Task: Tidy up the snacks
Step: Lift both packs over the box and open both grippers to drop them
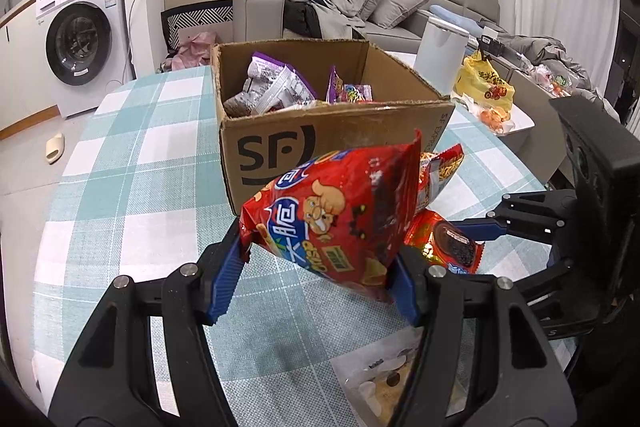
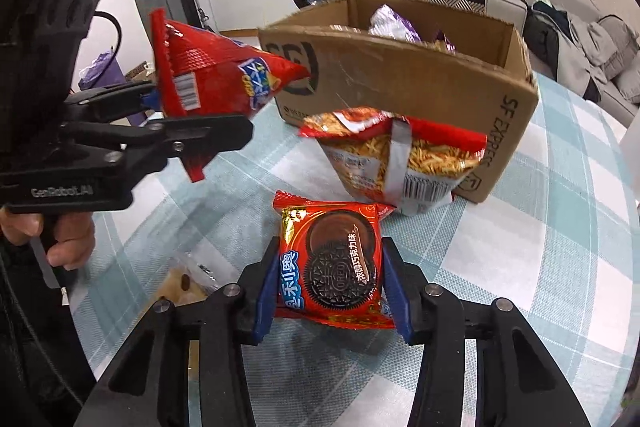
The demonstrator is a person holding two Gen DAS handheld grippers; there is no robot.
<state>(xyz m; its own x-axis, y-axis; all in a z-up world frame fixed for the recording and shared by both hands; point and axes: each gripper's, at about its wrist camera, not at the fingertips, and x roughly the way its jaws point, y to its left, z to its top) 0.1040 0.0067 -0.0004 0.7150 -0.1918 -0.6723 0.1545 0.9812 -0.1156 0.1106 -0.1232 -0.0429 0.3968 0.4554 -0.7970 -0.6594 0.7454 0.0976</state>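
1. Checked teal-and-white cloth is seen covering the table (image 1: 132, 163), on which everything else is set
2. Brown cardboard forms the open box (image 1: 280, 147), printed with SF lettering; it is placed toward the far side of the table, and purple snack packets (image 1: 276, 87) are seen lying inside it
3. Red foil makes up the crisp bag (image 1: 332, 211), which is held raised above the cloth, just in front of the box; it is clamped at its lower end between the blue pads of the left gripper (image 1: 320, 267), whose jaws are closed narrowly on it
4. A noodle snack bag (image 2: 400, 155), red-topped with a clear window, is propped against the front corner of the box, touching it
5. A red Oreo packet (image 2: 332, 267) is gripped from both sides by the right gripper (image 2: 332, 291), whose fingers are drawn in against its edges; whether the packet is lifted off the cloth cannot be told
6. A clear packet (image 1: 384, 379) with pale and brown pieces is lying flat on the cloth at the near edge, partly hidden by the left gripper's frame
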